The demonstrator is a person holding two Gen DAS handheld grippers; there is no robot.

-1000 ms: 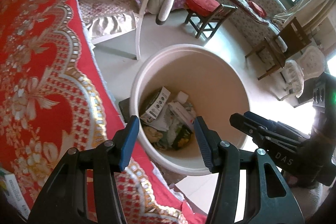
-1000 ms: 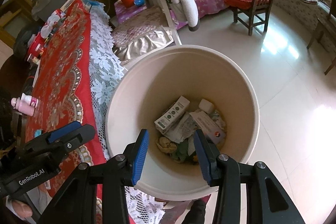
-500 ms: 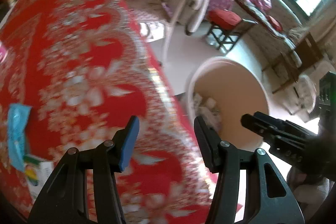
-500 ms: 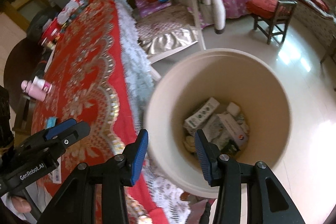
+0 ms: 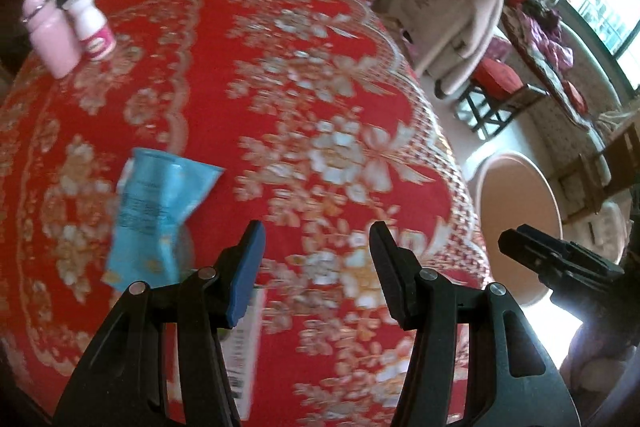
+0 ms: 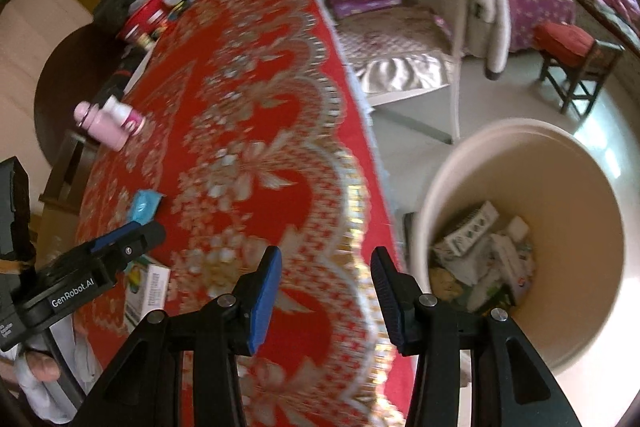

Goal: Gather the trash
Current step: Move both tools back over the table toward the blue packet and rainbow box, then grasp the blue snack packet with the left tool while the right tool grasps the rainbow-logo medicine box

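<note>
Left wrist: fingers (image 5: 246, 267) apart, empty

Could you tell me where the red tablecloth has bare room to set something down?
Bare: the middle, between the blue wrapper and the table edge by the bin. Crowded: the far end and beside the pink bottle.

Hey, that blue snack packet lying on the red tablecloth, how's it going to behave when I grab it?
The blue packet looks flat and crumpled, so it is probably floppy and very light. Its film looks glossy, so it may slip or fold between the pads. Lying flat on the tablecloth, it may be hard to get under; pinching a raised wrinkle seems safer.
</note>
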